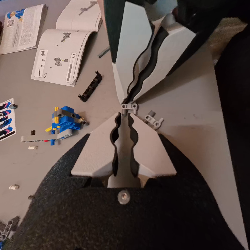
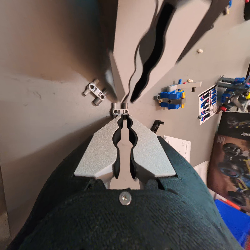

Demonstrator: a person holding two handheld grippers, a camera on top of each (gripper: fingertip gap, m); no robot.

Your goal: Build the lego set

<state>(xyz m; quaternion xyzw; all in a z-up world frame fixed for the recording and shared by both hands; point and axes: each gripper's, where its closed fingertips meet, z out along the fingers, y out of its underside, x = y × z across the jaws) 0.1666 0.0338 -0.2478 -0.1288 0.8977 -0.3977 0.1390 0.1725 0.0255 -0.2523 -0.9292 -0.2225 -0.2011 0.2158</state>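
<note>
My left gripper (image 1: 124,114) and my right gripper (image 2: 124,117) meet tip to tip just above the grey table (image 1: 175,108). Between them is a small light grey connector (image 1: 129,106) with two round holes; it also shows in the right wrist view (image 2: 120,111). My right gripper (image 1: 127,101) is shut on the connector from the far side. My left gripper is shut on a dark grey pin (image 1: 123,112) that sits in one end of the connector. A second connector with pins (image 1: 152,119) lies on the table beside them.
A blue and yellow sub-assembly (image 1: 65,120) and a long grey beam (image 1: 39,138) lie to the left. A black beam (image 1: 90,86), an open instruction booklet (image 1: 58,56) and a sticker sheet (image 1: 6,119) are nearby. The set's box (image 2: 232,155) and a partly built model (image 2: 235,92) stand at the right.
</note>
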